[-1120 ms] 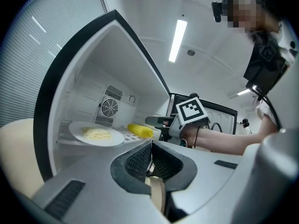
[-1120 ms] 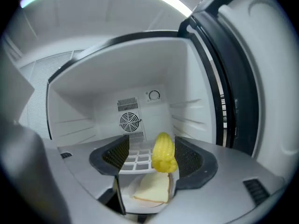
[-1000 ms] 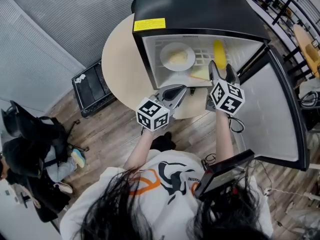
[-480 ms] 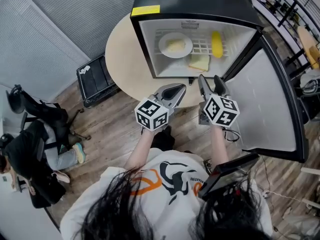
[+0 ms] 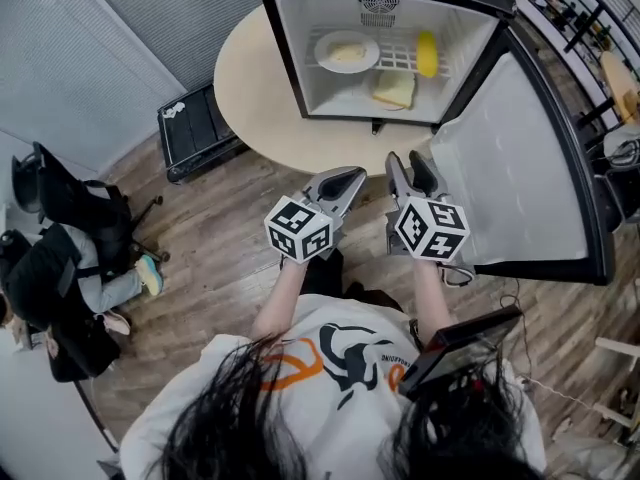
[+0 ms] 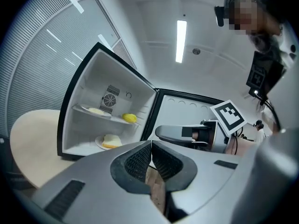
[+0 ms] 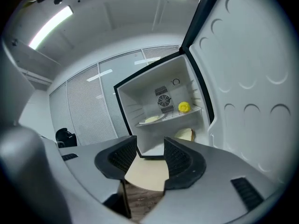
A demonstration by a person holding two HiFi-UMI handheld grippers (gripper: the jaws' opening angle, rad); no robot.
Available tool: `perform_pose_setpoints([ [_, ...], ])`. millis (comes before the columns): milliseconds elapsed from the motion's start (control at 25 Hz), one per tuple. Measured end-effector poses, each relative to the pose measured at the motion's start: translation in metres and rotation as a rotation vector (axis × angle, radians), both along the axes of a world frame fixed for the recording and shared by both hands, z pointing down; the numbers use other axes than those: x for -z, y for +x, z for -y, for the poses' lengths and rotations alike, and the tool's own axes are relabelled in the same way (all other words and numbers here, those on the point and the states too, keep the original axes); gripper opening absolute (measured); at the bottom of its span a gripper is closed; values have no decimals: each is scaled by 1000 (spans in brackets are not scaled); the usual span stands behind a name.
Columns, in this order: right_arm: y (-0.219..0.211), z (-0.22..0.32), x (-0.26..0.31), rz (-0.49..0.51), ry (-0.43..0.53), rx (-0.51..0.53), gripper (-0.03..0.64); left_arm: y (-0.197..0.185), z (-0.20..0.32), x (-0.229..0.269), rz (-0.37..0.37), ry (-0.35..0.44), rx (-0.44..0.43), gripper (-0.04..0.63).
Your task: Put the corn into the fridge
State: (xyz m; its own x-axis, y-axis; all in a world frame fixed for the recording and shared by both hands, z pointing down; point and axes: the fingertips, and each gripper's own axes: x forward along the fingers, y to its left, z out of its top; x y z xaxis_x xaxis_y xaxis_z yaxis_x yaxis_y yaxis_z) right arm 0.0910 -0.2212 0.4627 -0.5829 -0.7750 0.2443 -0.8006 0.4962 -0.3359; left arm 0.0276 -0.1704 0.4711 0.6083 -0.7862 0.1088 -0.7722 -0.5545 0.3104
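The yellow corn (image 5: pixel 427 53) lies on the wire shelf at the right inside the open fridge (image 5: pixel 283 48); it also shows in the left gripper view (image 6: pixel 130 118) and in the right gripper view (image 7: pixel 184 107). Both grippers hang outside the fridge, over the floor in front of the table. My left gripper (image 5: pixel 350 180) is shut, its pads (image 6: pixel 140 160) meeting with nothing between them. My right gripper (image 5: pixel 407 160) is open and empty; its jaws have just been closing, and a gap (image 7: pixel 150 146) remains between them.
The fridge stands on a round beige table (image 5: pixel 260 118), its door (image 5: pixel 520 168) swung wide to the right. Inside are a plate (image 5: pixel 346 52) on the shelf and a bread slice (image 5: pixel 394 90) below. A black crate (image 5: pixel 198 133) and a chair (image 5: pixel 70 208) stand at the left.
Both grippers have drawn back from the fridge mouth toward the person. The right gripper's jaws have narrowed. The corn stays on the shelf.
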Motion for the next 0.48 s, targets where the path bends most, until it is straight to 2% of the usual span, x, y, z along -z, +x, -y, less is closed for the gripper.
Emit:
perform_pose_setpoints([
  [320, -6, -37, -5, 2, -20, 45, 138, 4, -38, -1, 34, -26, 23, 12],
  [480, -8, -55, -9, 11, -28, 48, 124, 1, -55, 0, 42, -14, 37, 12],
])
